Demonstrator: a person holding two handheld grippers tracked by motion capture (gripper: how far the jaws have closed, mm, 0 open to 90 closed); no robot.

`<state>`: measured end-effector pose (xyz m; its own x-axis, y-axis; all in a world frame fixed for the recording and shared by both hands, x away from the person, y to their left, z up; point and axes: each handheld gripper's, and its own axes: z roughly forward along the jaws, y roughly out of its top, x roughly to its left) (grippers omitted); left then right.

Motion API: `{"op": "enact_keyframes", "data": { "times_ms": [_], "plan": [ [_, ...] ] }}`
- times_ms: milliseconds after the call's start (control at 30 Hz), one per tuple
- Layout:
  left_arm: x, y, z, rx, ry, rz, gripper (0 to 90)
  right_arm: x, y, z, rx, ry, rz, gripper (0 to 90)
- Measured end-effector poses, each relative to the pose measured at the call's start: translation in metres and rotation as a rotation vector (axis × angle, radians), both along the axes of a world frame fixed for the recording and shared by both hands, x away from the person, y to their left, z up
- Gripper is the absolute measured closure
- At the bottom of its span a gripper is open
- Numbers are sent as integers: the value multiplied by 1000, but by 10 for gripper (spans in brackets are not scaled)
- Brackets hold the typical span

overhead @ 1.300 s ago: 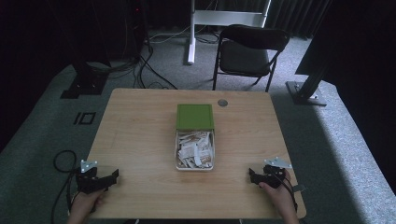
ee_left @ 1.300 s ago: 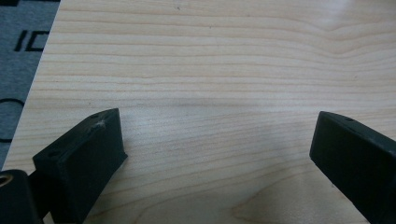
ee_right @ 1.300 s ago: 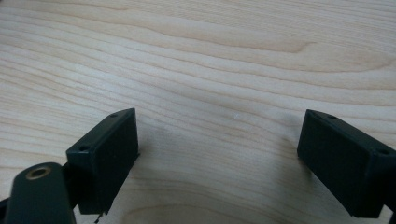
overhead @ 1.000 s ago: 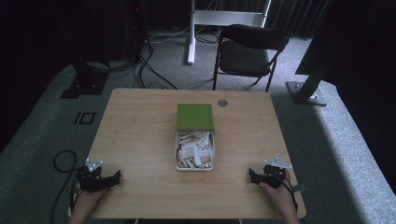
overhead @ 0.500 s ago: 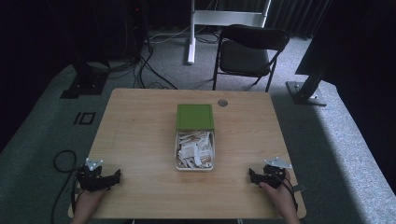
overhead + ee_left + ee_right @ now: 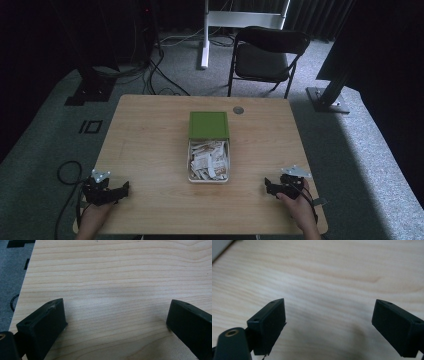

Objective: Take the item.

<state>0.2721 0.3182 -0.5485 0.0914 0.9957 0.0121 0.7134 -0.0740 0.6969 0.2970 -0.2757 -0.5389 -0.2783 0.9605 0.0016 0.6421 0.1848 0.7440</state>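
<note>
Down low, the left gripper point(image 6: 120, 190) has its jaws spread wide over bare table point(image 6: 150, 145) with nothing between them, and the right gripper point(image 6: 268, 186) is just as wide and empty; in both gripper views the outer jaw is cut off by the frame edge. Between them, well apart from each, sits the box point(image 6: 208, 160) at mid-table, its green lid point(image 6: 208, 125) touching its far end. Its pale packets are too small to make out.
</note>
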Motion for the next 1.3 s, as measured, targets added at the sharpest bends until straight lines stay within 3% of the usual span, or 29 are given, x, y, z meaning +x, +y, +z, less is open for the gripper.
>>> {"op": "enact_keyframes", "data": {
  "times_ms": [567,1300],
  "plan": [
    [0,0,0,-1,-1,1,28,7,11,33,20,-56,45,121],
    [0,0,0,-2,-1,1,28,9,32,60,45,-111,102,121]
  ]
}}
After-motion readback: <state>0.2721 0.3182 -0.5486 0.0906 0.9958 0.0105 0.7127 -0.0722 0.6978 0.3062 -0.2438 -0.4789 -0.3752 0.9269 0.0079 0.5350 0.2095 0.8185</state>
